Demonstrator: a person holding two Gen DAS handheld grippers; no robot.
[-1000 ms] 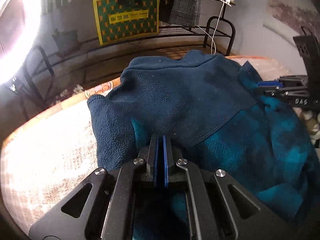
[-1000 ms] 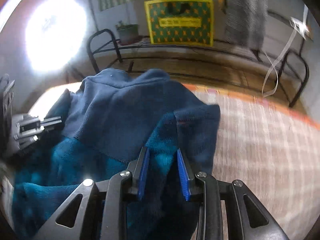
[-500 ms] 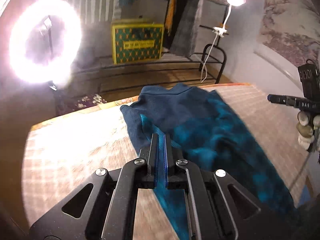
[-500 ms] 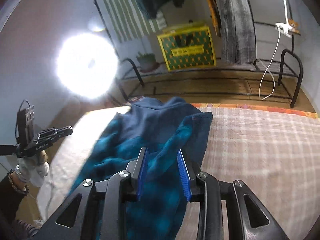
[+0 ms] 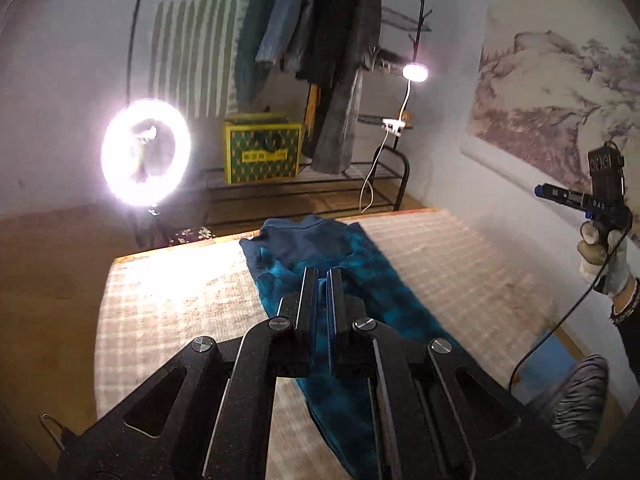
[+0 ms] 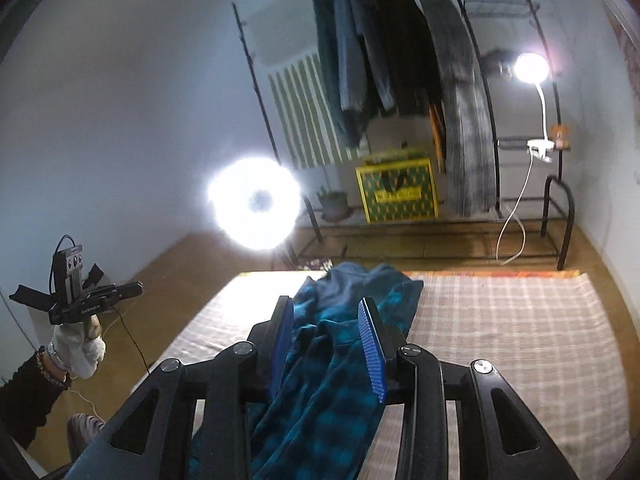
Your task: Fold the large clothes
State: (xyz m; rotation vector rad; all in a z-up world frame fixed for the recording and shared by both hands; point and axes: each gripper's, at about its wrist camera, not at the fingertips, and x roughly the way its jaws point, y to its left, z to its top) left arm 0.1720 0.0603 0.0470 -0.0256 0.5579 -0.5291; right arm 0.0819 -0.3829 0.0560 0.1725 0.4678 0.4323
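A large teal and navy fleece garment (image 5: 352,280) lies in a long strip across the checked bed cover (image 5: 180,300); it also shows in the right wrist view (image 6: 344,360). My left gripper (image 5: 322,276) is shut and empty, raised well above the garment. My right gripper (image 6: 328,312) is open and empty, also raised above it. Each gripper shows in the other's view, held in a gloved hand: the right one (image 5: 560,196) at the right, the left one (image 6: 120,290) at the left.
A bright ring light (image 5: 146,158) stands beyond the bed's far left corner. A clothes rack with hanging garments (image 5: 320,40), a yellow-green patterned box (image 5: 262,152) and a clip lamp (image 5: 414,72) stand at the far wall. A painted wall hanging (image 5: 560,92) is on the right.
Both grippers have let go of the garment and risen high and back from it. The garment now lies flat in a strip on the bed. The right jaws have widened.
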